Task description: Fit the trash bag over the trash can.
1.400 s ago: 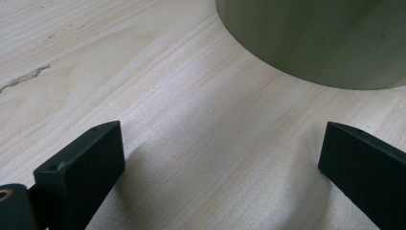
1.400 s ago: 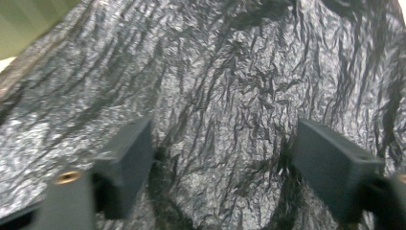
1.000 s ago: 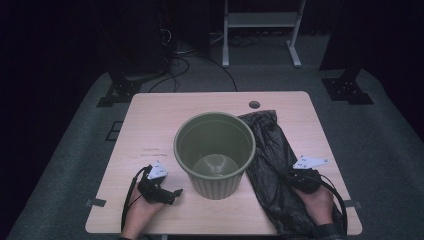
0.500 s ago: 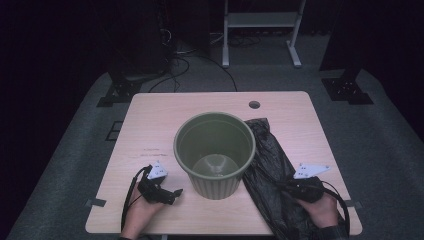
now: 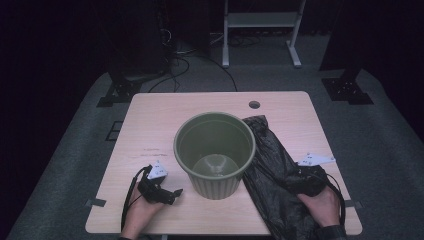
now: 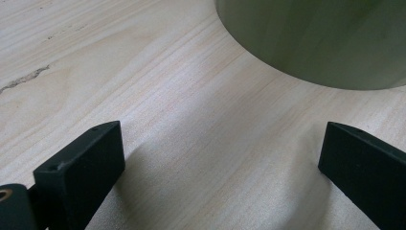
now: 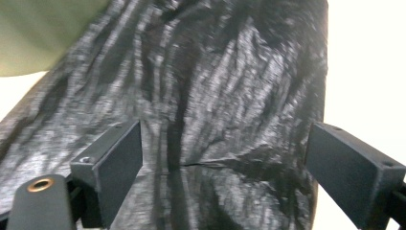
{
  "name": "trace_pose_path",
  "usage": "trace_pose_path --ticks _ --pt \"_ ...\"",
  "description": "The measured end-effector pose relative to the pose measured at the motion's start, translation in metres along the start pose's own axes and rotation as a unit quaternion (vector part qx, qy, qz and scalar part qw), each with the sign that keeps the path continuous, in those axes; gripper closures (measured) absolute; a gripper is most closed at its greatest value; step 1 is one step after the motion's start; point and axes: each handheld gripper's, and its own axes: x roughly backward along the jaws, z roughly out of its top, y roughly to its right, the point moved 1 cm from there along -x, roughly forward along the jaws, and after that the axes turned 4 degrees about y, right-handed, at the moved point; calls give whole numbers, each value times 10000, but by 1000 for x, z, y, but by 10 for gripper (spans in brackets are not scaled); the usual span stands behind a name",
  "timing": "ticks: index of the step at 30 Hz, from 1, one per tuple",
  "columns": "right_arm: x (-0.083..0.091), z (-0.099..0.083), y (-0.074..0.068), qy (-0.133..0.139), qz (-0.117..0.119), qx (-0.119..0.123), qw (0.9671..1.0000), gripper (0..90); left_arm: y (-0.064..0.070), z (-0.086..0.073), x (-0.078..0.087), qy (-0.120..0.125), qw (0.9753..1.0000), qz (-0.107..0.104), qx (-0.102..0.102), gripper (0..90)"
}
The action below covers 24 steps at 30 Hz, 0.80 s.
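Beneath the spread right gripper [image 7: 225, 158] lies the black bin liner [image 7: 215, 96], ungrasped; next, closing on a fold seems required.

The bucket [image 5: 215, 150] is a dull olive green, inside and out, with faint vertical ribbing on its wall. The bag [image 5: 272, 170] is glossy black, crinkled with grey sheen along its creases. The counter [image 5: 165, 120] is pale blond wood with fine straight grain. Each claw, left claw [image 5: 172, 192] and right claw [image 5: 300, 179], is matte black, with a light grey plate on top.
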Motion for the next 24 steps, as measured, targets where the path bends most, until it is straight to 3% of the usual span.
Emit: trace_pose_path --ticks 9,12,24 --pt "-12 -10 18 -346 -111 -317 9988 105 0 0 0 0 10000 0 0 5" --pt "-14 -12 21 -387 -36 -430 9983 106 0 0 0 -1 10000 0 0 5" --pt "-29 2 7 -361 460 -452 9973 107 0 0 0 0 10000 0 -1 5"
